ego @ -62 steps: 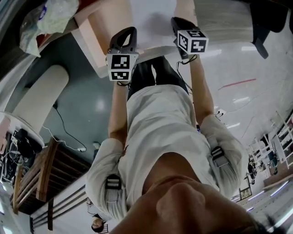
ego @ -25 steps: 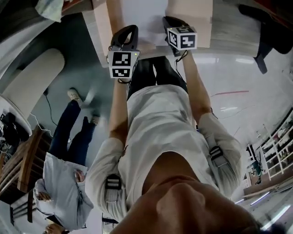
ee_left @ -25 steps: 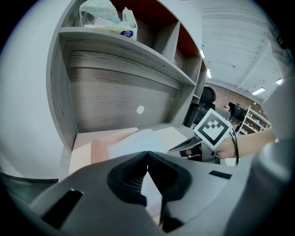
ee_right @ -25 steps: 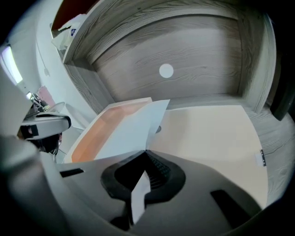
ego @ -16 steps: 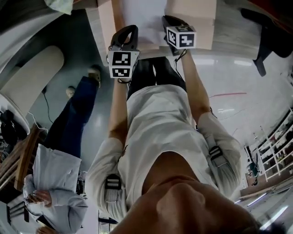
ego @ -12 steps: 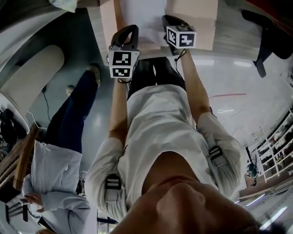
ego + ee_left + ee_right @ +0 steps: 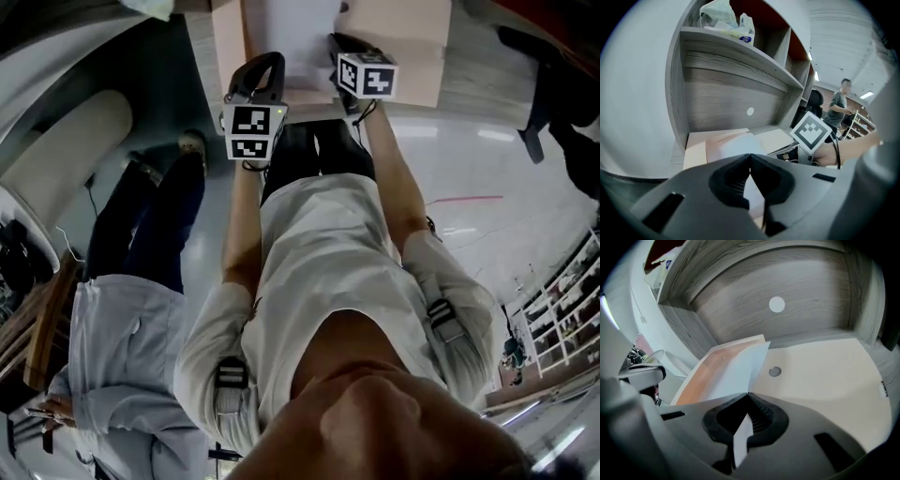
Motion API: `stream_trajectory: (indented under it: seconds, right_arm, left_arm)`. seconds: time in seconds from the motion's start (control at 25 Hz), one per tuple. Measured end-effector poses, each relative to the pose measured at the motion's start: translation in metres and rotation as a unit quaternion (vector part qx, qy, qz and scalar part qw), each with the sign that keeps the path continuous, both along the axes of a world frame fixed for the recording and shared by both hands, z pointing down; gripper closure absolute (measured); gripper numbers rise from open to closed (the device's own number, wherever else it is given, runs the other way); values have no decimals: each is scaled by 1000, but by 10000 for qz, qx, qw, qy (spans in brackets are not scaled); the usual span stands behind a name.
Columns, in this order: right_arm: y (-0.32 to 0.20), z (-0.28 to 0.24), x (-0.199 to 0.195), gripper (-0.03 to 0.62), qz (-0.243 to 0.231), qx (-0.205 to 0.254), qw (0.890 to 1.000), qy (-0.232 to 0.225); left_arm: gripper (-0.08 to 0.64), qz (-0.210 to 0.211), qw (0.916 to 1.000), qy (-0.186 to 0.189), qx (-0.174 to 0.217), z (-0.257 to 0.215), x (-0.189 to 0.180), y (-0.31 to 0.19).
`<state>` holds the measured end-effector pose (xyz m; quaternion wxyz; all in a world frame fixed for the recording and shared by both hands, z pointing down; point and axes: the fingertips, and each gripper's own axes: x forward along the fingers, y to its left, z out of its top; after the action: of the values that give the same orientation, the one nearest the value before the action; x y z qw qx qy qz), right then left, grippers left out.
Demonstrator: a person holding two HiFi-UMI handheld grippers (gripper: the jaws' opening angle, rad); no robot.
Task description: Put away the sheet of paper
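Observation:
A white sheet of paper is stretched between both grippers over an open beige folder in a grey wooden shelf compartment. My left gripper is shut on the sheet's left near edge; in the left gripper view the sheet runs out from its closed jaws. My right gripper is shut on the right near edge; the sheet leaves its jaws and lies against the folder's flap, which carries a metal snap.
The compartment's back wall has a white round cap. A plastic bag lies on the shelf above. A bystander stands close at my left. Another person stands far off, and a black chair is at the right.
A bystander has walked in at the left and come nearer. Both grippers have held their grip on the sheet and shifted slightly forward over the folder.

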<state>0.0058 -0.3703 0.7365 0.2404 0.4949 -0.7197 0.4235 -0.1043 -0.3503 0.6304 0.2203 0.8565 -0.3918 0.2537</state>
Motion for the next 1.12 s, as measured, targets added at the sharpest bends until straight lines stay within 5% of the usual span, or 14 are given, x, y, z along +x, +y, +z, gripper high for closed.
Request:
stream_trajectory:
  seconds: [0.84,0.96,1.12]
  right_arm:
    - [3,-2,-29,567,-673,189,9971,300]
    - [4,-6,-27,472,-728,263,9964,354]
    - [10,-10,-21,438,-776,294,9957,420]
  left_arm:
    - [538,-58,10000,-10,32,-5,3,0]
    - [538,-52,10000,-5,58,-7,6,1]
    - [538,-52,9999,-25,97,-12,9,3]
